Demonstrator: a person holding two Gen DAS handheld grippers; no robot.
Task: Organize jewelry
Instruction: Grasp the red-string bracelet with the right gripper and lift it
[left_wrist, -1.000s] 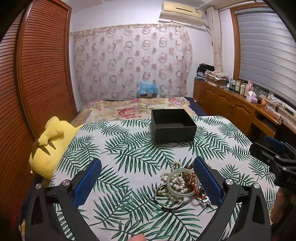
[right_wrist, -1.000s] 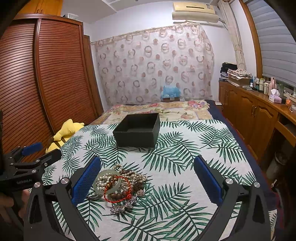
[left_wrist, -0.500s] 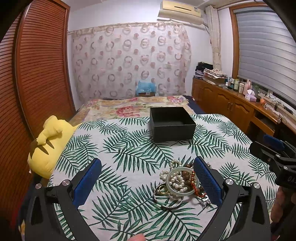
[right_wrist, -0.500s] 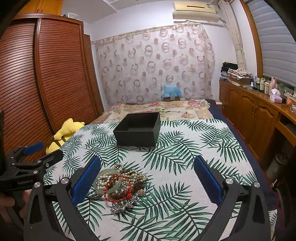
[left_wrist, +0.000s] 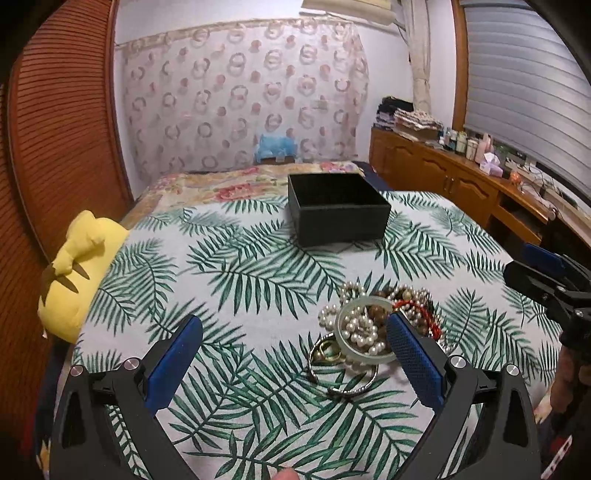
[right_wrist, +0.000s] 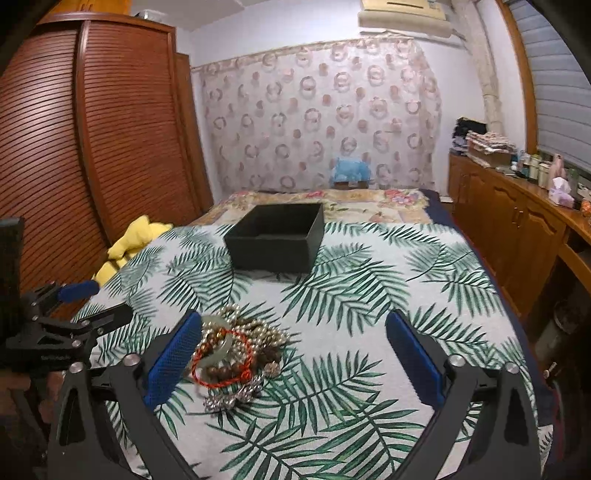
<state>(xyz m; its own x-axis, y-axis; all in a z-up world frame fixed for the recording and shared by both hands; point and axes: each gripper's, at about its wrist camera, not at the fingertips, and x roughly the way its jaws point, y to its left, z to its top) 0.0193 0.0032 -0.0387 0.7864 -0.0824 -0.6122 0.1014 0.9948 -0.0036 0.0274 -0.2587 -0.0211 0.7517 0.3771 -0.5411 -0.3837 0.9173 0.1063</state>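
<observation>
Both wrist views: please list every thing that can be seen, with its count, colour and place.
Box: one, black, open, on the far middle of the bed.
Jewelry pile: one heap; white pearls, pale green bangle, red cord bracelet, brown beads, silver bangles; on the near part of the cover.
Bed cover: one, white with green palm leaves.
Plush toy: one, yellow, at the left edge of the bed.
Wardrobe: one, brown, slatted, on the left.
Cabinet: one, brown, along the right wall.
Left tool: black with blue pads, open, beside the pile.
Right tool: the same colours, open, beside the pile.
</observation>
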